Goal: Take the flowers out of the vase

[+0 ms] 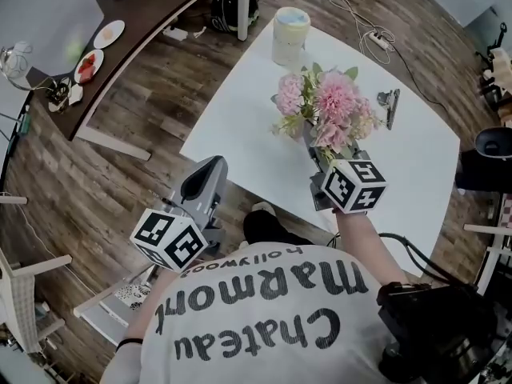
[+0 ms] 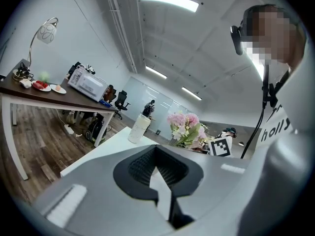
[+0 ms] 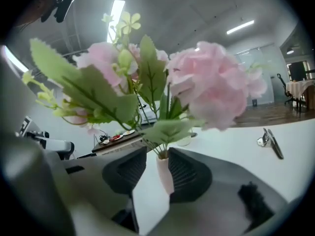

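A white table (image 1: pixel 240 126) stands on a wood-plank floor (image 1: pixel 136 174), with a dark desk (image 1: pixel 152 30) carrying plates (image 1: pixel 90 64) off beyond my left side.

From my head, the flowers (image 1: pixel 328 110) sit right at the tips of my right gripper (image 1: pixel 318 152), their pink blooms facing up at me. A pale tub (image 1: pixel 290 34) with a light blue lid is farther ahead. A metal clip (image 1: pixel 390 106) lies ahead and to the right of that gripper. My left gripper (image 1: pixel 210 169) hangs off the table's near edge over the floor, well apart from the flowers, which are ahead of it and to its right. My shirt (image 1: pixel 264 318) reads "Chateau Marmont" with "hollywood" beneath, upside down from here.

In the left gripper view, my left jaws are pressed together at the tips with nothing between them. The bouquet stands upright far ahead and slightly right, with the tub to its left. The right gripper's marker cube (image 2: pixel 221 146) is to the bouquet's right. The letters "holly" show on my shirt at the right edge. A microwave (image 2: pixel 88 85) and a lamp (image 2: pixel 47 32) stand on the desk to the left.

In the right gripper view, my right jaws stand apart with the small pale vase (image 3: pixel 165 173) upright between them, close against the right pad and clear of the left one. The stems rise straight up out of its mouth, and leaves and pink blooms spread above the jaws. The clip lies on the table ahead to the right.
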{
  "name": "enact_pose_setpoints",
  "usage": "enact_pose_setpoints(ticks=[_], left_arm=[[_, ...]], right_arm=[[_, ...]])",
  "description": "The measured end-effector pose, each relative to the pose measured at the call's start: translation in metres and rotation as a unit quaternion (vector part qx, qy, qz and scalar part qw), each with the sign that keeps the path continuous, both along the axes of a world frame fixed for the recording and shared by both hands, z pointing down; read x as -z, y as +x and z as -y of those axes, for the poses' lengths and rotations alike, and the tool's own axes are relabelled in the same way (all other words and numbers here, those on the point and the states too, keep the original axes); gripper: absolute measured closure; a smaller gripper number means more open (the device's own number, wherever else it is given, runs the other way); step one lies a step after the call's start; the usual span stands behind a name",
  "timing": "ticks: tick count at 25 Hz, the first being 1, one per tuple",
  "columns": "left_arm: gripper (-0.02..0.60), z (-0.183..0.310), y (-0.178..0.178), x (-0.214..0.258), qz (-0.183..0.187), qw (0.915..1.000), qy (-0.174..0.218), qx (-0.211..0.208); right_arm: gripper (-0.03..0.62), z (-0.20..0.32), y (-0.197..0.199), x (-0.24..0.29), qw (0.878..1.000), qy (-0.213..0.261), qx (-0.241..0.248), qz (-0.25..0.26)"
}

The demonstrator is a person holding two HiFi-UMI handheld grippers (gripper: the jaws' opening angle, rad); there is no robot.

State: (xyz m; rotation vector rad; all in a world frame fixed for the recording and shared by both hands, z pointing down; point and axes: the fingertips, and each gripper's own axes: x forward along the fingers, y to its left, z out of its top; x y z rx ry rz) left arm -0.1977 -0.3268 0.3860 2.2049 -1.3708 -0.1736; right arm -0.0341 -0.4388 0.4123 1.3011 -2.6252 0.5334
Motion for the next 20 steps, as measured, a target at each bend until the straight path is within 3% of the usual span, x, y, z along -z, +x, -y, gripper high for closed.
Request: enact_pose_setpoints(ticks=[8, 12, 20], left_arm=[[0.576, 0.011, -0.003, -0.013, 0.002, 0.9996, -0.023, 0.014], [0.576, 0.01, 0.0, -0.017, 0.003, 0.9995, -0.026, 0.015], [0.576, 0.004, -0.003, -0.02, 0.004, 0.9991, -0.034, 0.023]], right_arm=[[0.45, 0.023, -0.013, 0.01, 0.999, 0.01, 0.024, 0.017], [0.494, 0.026, -0.012, 0.008, 0.999, 0.009, 0.033, 0.025], [0.522, 0.029, -0.013, 0.008, 0.999, 0.01, 0.033, 0.023]])
